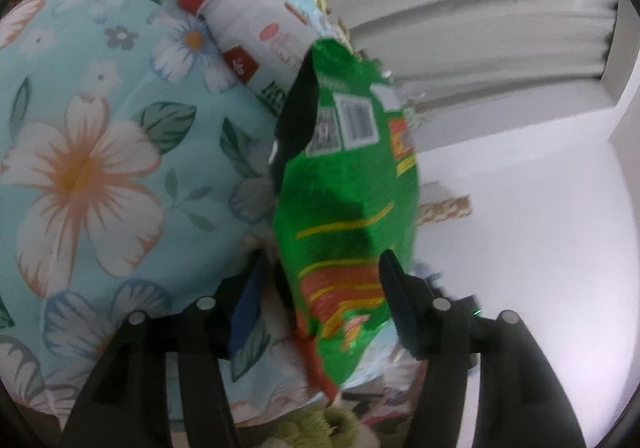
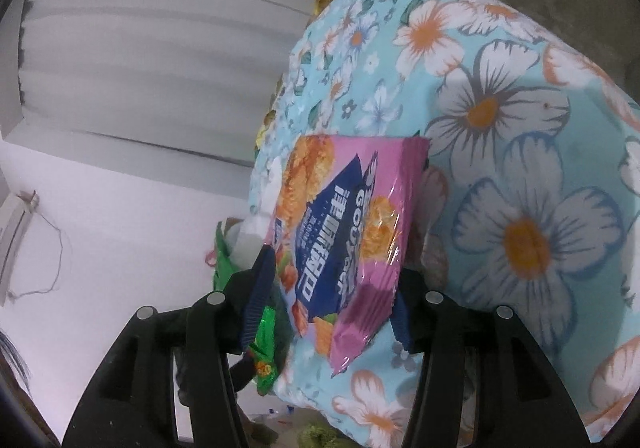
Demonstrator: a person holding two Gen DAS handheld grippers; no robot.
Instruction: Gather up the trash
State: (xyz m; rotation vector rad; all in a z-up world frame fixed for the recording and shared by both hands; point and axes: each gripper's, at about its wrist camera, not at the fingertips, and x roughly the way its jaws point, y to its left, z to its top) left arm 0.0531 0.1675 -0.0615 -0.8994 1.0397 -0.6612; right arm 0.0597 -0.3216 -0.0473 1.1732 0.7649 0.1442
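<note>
Floral blue bedding [image 1: 100,136], white curtain [image 2: 152,60], possibly a wall cable [image 2: 56,248]

Both wrist views close on floral bedding [image 1: 100,168]

white wall [image 2: 120,208], pleated grey curtain [image 2: 160,48].

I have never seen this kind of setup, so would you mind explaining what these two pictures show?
There is no robot: a person carries a two-finger gripper in each hand, each with a fisheye camera looking along its black fingers. The left wrist view shows the left gripper. A green snack bag stands between its open jaws, beside a red-capped white bottle lying on flowered blue bedding. The right wrist view shows the right gripper. A pink snack bag lies between its jaws, which also look open. Neither bag seems clamped.
</note>
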